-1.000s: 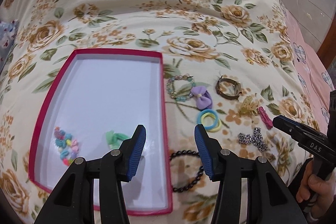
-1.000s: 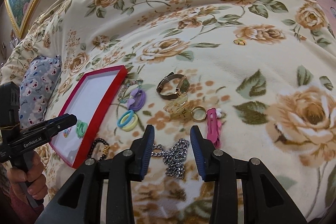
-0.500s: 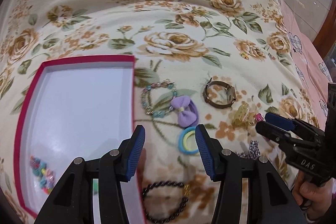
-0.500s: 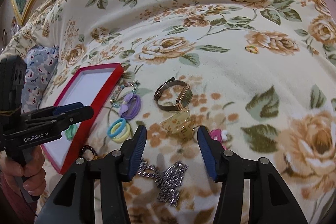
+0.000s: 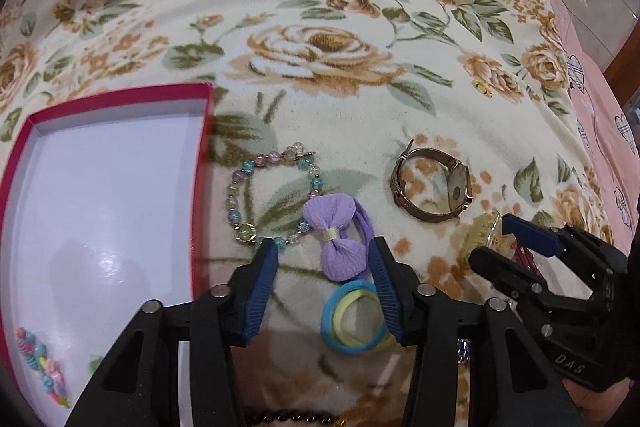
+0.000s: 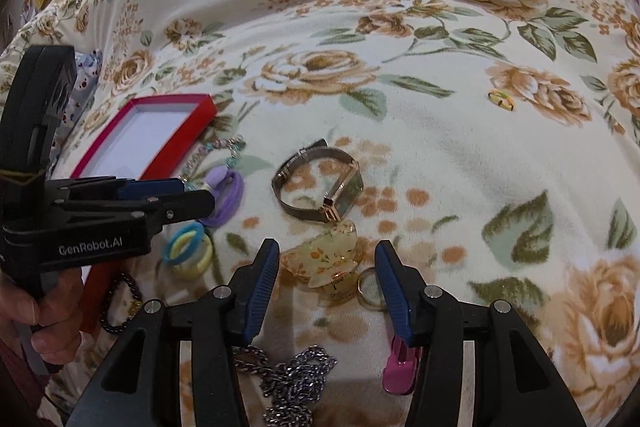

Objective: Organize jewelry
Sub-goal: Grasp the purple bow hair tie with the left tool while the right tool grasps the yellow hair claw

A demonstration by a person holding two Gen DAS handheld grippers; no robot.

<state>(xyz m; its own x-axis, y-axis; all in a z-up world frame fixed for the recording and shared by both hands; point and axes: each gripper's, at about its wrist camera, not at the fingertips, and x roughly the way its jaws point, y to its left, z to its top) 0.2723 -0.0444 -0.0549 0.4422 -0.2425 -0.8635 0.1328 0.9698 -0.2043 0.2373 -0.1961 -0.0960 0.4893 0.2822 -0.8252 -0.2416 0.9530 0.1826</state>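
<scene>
My left gripper (image 5: 323, 251) is open, its jaws on either side of a purple bow hair tie (image 5: 339, 238), with blue and yellow hair ties (image 5: 352, 323) just below. A beaded bracelet (image 5: 272, 195) lies beside the red box (image 5: 202, 155), which holds a colourful bead item (image 5: 40, 367). My right gripper (image 6: 328, 259) is open around a translucent yellow hair claw (image 6: 324, 259). A gold ring (image 6: 370, 293), a watch (image 6: 320, 187), a silver chain (image 6: 296, 379) and a pink clip (image 6: 400, 367) lie close by.
Everything lies on a floral blanket (image 6: 400, 47). A black bead bracelet (image 6: 120, 303) lies by the box's near corner. A small yellow ring (image 6: 502, 99) sits far right. A patterned pillow (image 6: 86, 67) is at far left. Pink bedding (image 5: 600, 127) borders the right.
My left gripper moved right and forward from over the box to the purple bow. My right gripper moved forward from the silver chain to the hair claw. Both jaws opened wider.
</scene>
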